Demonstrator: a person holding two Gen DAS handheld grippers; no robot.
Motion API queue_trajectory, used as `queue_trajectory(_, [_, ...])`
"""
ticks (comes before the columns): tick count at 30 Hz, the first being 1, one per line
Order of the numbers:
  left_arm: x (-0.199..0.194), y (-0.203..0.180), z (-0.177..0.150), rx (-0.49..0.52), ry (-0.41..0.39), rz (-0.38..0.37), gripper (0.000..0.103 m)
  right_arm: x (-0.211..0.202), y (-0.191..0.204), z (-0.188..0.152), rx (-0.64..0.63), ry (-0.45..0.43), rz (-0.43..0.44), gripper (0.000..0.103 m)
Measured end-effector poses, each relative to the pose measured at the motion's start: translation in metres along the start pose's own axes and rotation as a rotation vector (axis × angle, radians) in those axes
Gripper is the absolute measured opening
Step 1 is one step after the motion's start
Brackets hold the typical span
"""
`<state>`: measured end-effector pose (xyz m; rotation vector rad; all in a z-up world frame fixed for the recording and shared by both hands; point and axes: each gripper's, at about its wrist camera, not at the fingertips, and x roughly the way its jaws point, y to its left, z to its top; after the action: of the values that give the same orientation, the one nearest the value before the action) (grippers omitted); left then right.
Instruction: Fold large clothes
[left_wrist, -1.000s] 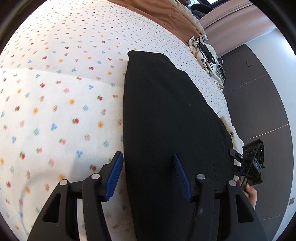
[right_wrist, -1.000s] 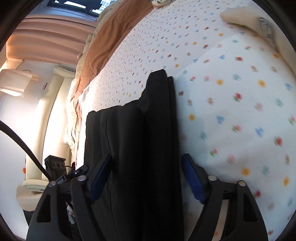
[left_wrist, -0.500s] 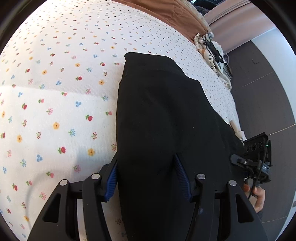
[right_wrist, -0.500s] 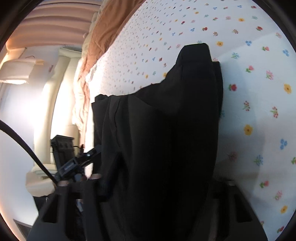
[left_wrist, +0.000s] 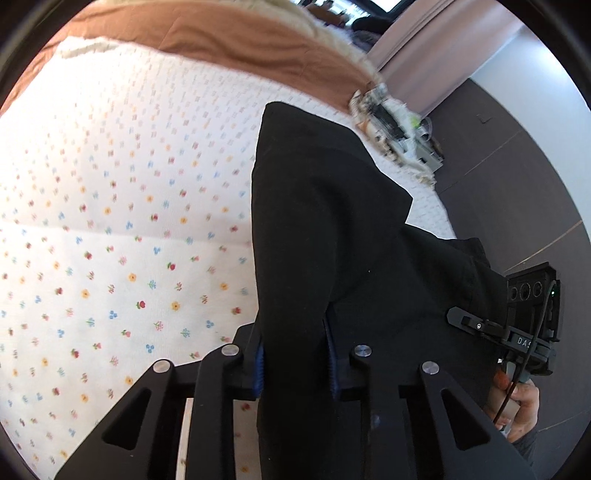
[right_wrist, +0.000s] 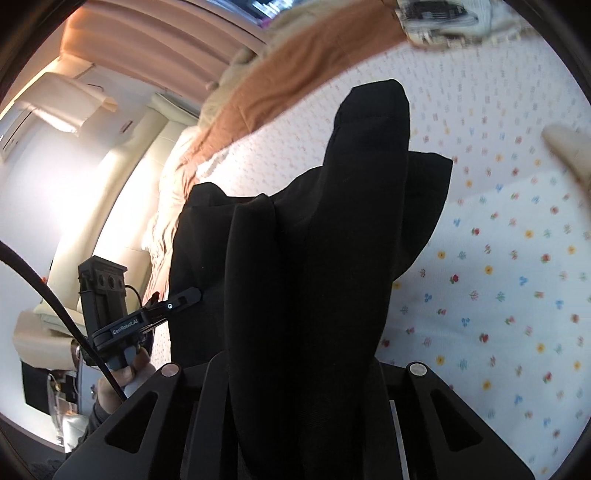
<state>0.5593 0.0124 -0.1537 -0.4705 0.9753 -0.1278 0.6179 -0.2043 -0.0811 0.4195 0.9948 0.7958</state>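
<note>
Black fabric garment (left_wrist: 332, 229), one item, folded long, is raised at its near end over a white bedsheet printed with small coloured flowers (left_wrist: 110, 221); its far end still lies on the sheet. Left wrist view shows the left gripper (left_wrist: 295, 363) with its two blue pads (left_wrist: 259, 369) pressed on the garment's near left edge, jaws having just closed on the cloth. It alone shows dark grey flooring (left_wrist: 524, 177) to the right, and the right gripper (left_wrist: 461, 318) at the garment's right edge. Right wrist view shows the right gripper (right_wrist: 295, 373) with fingers buried in black cloth, pads hidden, jaws just closed on it. Only this view shows a cream upholstered headboard (right_wrist: 122, 206) at far left. One brown blanket (right_wrist: 295, 66) lies across the far bed.
</note>
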Motion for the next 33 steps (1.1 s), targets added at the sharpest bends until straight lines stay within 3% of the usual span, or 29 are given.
queue_trajectory(17, [-0.108, -0.074, -0.027, 0.100, -0.163, -0.102, 0.024, -0.135, 0.060, -0.074, -0.128, -0.241, -0.017, 0.012])
queue_trajectory(27, [-0.152, -0.159, -0.049, 0.206, -0.187, -0.153, 0.024, -0.248, 0.065, -0.114, -0.176, -0.342, -0.055, 0.012])
queue_trajectory(33, [-0.167, -0.219, -0.069, 0.261, -0.184, -0.202, 0.024, -0.322, 0.066, -0.155, -0.200, -0.402, -0.082, 0.012])
